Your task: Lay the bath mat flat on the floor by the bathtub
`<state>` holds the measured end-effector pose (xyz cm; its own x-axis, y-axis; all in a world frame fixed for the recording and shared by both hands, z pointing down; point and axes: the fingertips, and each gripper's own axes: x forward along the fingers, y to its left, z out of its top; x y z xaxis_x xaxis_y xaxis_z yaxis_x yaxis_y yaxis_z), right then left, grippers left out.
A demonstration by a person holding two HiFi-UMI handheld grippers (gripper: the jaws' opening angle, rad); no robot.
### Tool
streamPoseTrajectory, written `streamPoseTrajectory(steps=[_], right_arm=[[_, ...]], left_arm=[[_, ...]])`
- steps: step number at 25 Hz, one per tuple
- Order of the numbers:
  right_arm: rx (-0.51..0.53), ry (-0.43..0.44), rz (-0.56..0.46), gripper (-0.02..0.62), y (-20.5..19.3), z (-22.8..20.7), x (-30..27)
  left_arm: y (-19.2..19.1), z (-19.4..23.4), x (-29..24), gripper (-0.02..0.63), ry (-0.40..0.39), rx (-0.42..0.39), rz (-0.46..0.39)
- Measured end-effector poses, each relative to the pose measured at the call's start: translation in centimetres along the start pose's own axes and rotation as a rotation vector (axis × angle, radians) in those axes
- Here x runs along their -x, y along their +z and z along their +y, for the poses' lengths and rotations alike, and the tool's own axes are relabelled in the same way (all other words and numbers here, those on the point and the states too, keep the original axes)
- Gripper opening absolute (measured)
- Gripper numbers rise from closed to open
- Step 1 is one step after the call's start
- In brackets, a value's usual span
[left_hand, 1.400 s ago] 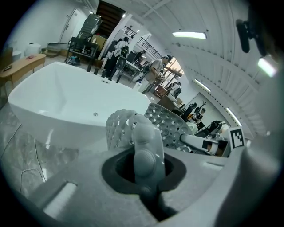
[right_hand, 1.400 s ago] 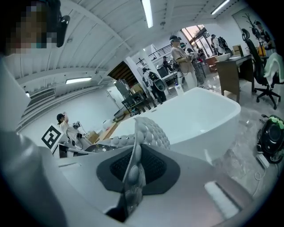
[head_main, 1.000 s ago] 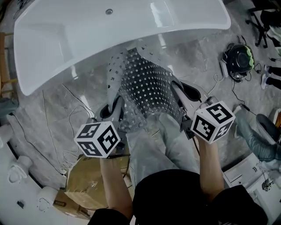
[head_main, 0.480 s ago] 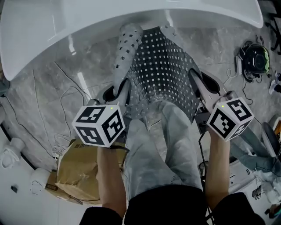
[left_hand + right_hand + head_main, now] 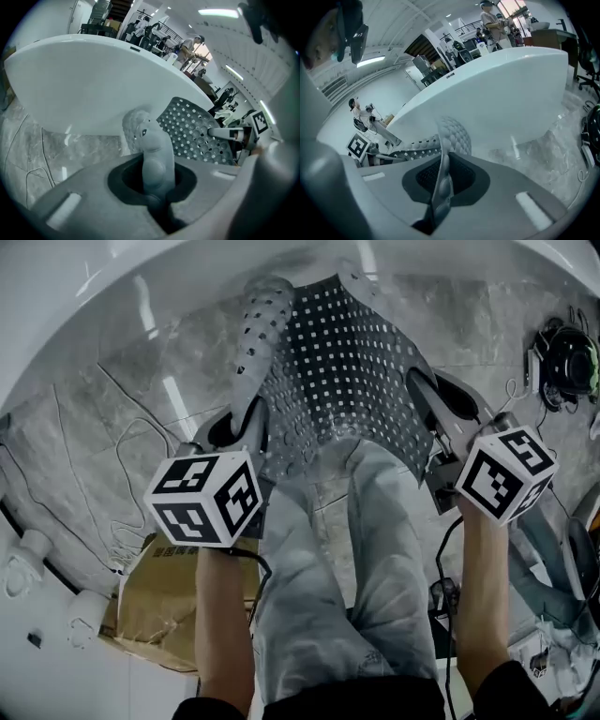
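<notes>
Found bath mat [image 5: 347, 381] spread between both grippers on the near side of the bathtub [image 5: 84, 296], perforated face up, far edge reaching the foot of the bathtub wall. Could not establish whether that far edge touches the floor [image 5: 112, 418]. Noted the mat's left margin rolled into a curl running toward the bathtub.

Found left gripper [image 5: 242, 435] clamped on the near left corner, with a thick fold of mat pinched between its jaws, as confirmed in the left gripper view. Found right gripper [image 5: 439, 418] likewise closed down on the near right corner, with a thin strip of mat squeezed edge-on between its jaws, as confirmed in the right gripper view. Recorded both grippers about equally short of the bathtub, each angled down toward it.

Observed the person's legs [image 5: 328, 549] on the side of the mat away from the bathtub, between the two arms. Logged a cardboard box [image 5: 155, 606] farther from the bathtub than the left gripper, and loose cables [image 5: 103, 474] on the floor between box and bathtub. Logged a dark round device [image 5: 567, 357] on the floor off the bathtub's right end.
</notes>
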<state>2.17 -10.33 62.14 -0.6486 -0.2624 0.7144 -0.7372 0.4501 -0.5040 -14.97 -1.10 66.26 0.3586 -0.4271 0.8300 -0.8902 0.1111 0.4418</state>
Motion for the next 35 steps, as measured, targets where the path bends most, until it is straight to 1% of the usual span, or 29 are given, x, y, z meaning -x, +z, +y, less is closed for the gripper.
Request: streamPoseTrajectory(steps=[3,7,12,16,19,21,25,30,33,35], right_arm=[[0.000,-0.004,0.020,0.021,-1.2,-0.8,-2.1],[-0.004,-0.010,0.037,0.021,-2.6,-2.0,-4.3],[-0.008,-0.017,0.057,0.021,-4.3,-4.5,-6.8],[-0.017,-0.041,0.078,0.021,-5.3,-7.4,-8.1],[0.000,-0.061,0.116,0.021,-6.0,-9.0,-9.7],[0.010,-0.074,0.140,0.021,-6.5,-10.0,-10.4],[0.002,-0.107,0.165,0.021,-7.2,-12.9,-11.6],[0.023,-0.165,0.207,0.021,-8.1,-15.7,-14.7],[0.063,-0.207,0.216,0.021,-9.1,-16.8,-15.8],[0.084,-0.235,0.218,0.021,-9.8,-17.7,-16.5]], left_arm=[[-0.6,1.4,-1.8,0.025,0.023,-0.032,0.029],[-1.2,3.2,-3.6,0.025,0.030,-0.032,0.047],[-2.0,6.0,-6.4,0.025,0.061,-0.033,0.071],[-2.5,7.0,-8.6,0.023,0.055,0.006,0.082],[-2.7,7.8,-10.1,0.023,0.047,0.055,0.077],[-3.0,8.2,-11.2,0.023,0.051,0.067,0.080],[-3.6,8.9,-13.9,0.023,0.060,0.057,0.096],[-4.2,11.4,-17.4,0.023,0.080,0.055,0.109],[-5.5,12.6,-19.0,0.023,0.091,0.075,0.116],[-6.3,13.3,-20.0,0.023,0.094,0.073,0.121]])
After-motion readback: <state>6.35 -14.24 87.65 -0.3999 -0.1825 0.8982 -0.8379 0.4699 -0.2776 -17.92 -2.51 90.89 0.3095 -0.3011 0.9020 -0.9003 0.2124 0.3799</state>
